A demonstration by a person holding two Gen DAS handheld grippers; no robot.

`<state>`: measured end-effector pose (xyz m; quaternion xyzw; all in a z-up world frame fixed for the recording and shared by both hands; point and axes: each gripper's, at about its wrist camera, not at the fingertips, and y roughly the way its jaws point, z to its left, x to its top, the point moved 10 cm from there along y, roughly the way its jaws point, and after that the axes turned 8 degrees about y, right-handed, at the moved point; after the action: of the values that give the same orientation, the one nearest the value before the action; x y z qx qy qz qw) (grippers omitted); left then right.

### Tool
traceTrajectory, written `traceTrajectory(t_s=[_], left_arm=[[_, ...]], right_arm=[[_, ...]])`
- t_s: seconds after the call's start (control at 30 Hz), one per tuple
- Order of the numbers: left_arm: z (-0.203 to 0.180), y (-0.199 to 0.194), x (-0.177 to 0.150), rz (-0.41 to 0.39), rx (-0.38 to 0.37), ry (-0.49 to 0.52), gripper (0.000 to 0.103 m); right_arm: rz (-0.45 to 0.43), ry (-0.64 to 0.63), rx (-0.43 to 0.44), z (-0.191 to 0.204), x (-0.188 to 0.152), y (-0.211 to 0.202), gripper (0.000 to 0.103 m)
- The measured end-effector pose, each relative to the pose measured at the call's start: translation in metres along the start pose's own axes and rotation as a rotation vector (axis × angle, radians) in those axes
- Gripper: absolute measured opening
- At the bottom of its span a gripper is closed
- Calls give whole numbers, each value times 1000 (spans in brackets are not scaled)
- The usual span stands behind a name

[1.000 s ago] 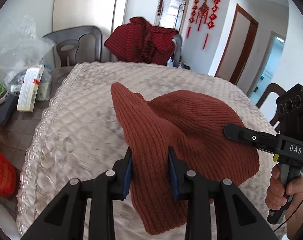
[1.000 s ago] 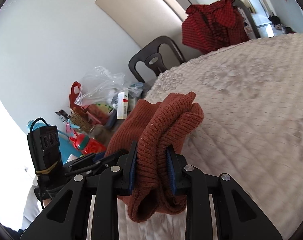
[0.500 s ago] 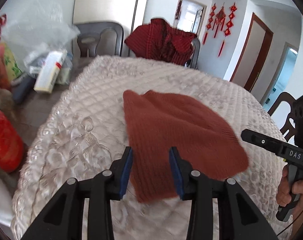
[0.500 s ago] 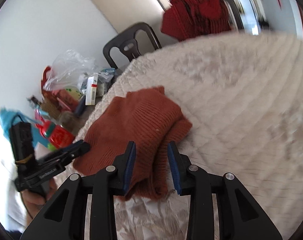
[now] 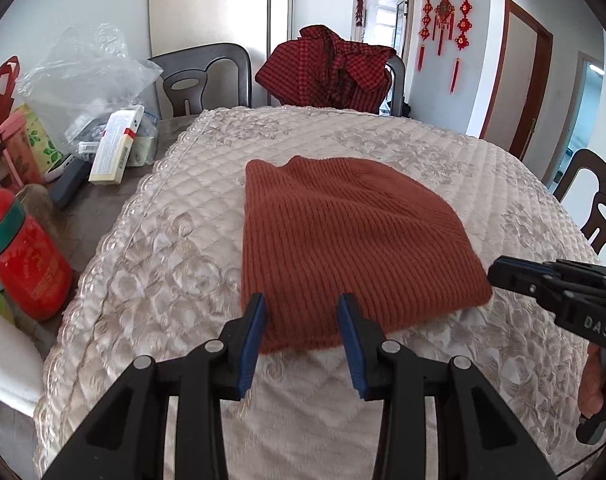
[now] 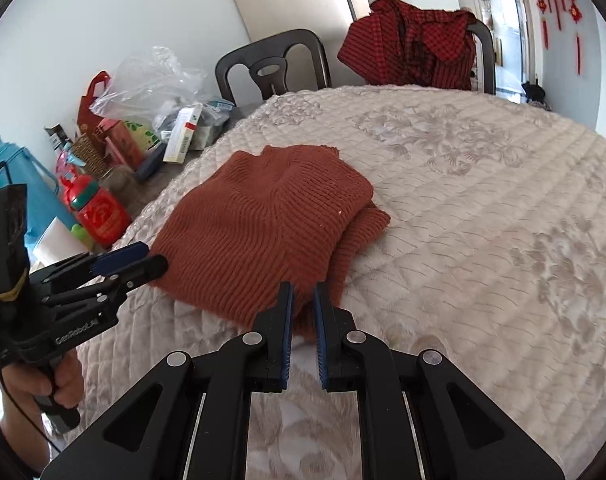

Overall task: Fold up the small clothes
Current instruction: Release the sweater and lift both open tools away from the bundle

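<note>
Hat [image 5: 343, 240] of rust knit lying folded flat on my quilted bench [image 5: 443, 152], my left gripper [image 5: 303, 312] with jaws parted at its near edge, my right gripper [image 6: 303, 300] just clenched on nothing, clear plastic bag [image 5: 83, 76] holding boxes at bench's far left.

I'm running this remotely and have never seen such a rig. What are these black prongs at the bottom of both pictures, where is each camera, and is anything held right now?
No robot arm here: a person holds a handheld gripper in each hand, each with a camera looking along its fingers. One picture is from the left gripper, the other from the right gripper; each also shows the other from the side. A rust knitted hat lies folded flat on the quilted tablecloth. The left jaws stand open at the hat's near edge. The right jaws have just been closing and are nearly shut, nothing visibly pinched. Bottles, boxes and bags sit at the table's left.
</note>
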<state>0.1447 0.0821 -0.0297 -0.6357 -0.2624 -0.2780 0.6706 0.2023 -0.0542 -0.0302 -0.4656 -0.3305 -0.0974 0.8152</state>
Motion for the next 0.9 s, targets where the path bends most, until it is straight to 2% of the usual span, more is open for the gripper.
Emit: traceTrajectory(t_s=[0.03,0.1,0.17,0.23,0.37,0.5,0.77,0.9], left_arm=[[-1,-2,-2,3,1,1,41],[-2,-6,-5,13,8,9,41],[-1,-7,-11,29,14,17,44],[1,-8,-17,42,25,16,50],[8,-3,-33,85,57,25,53],[12,8,-49,139,58,18,53],[15,8,-55,126,71,-10,61],[18,8,-56,124,82,-28,68]], right_arm=[[3,-10,3,3,-3,-2,11],[8,-39,-2,9,-9,-6,19],[15,-68,-18,13,-17,-9,39],[23,-80,-31,13,-25,-10,44],[45,-113,-96,4,-44,-7,45],[77,-118,-145,-8,-55,2,45],[77,-137,-198,-10,-57,5,48],[77,-131,-195,-10,-57,5,48]])
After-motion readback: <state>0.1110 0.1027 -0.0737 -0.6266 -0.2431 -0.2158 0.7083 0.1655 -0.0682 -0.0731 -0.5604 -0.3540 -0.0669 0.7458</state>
